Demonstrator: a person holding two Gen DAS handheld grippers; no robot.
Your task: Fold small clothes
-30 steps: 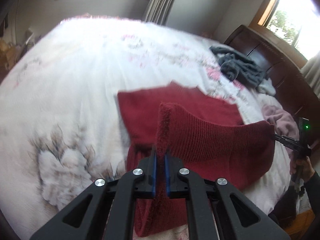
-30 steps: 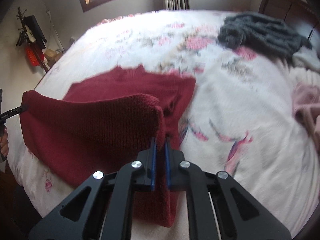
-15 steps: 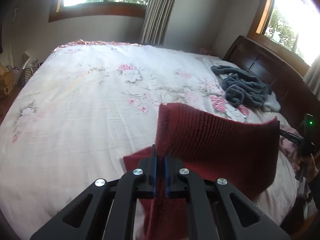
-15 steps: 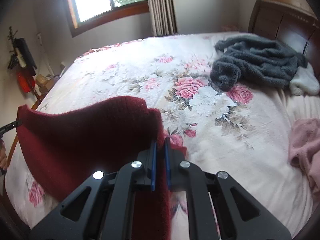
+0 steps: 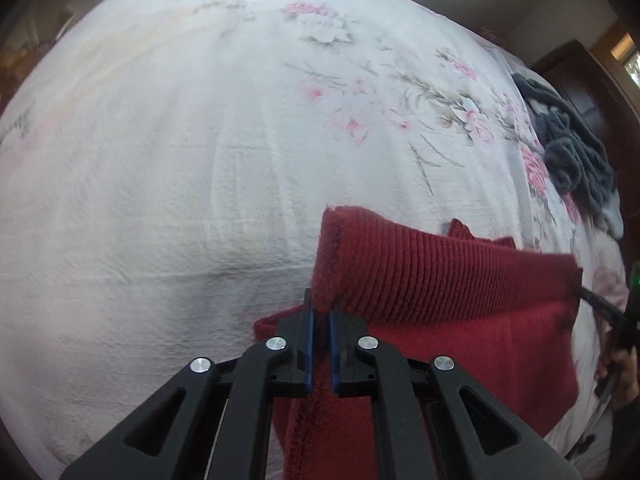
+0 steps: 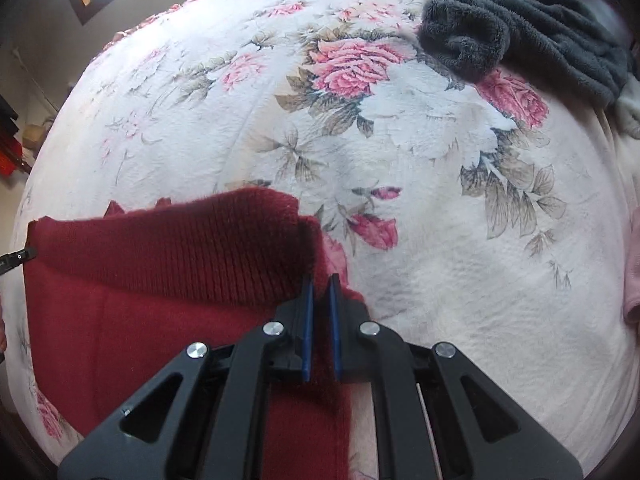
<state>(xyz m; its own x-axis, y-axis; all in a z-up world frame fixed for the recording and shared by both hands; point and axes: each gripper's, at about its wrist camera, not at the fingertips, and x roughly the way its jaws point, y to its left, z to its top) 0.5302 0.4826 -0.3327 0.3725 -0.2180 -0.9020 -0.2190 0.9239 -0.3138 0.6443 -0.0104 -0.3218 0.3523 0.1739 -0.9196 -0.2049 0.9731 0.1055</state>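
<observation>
- red knitted garment (image 5: 460, 280) lies near the front edge of a bed (image 5: 160, 160) with a flowered white cover, its ribbed edge lifted and stretched between the two tools above the layer beneath.
- left gripper (image 5: 321, 312) has its blue-lined fingers pressed together on one corner of that ribbed edge; cloth runs down between them.
- right gripper (image 6: 321, 284) pinches the opposite corner the same way (its tip shows at the right edge of the left view, with a hand (image 5: 624, 372) behind it).
- grey fluffy garment (image 6: 520, 28) lies crumpled at the far right of the bed, well apart from the red one.
- pink cloth (image 6: 632, 272) sits at the right edge.
</observation>
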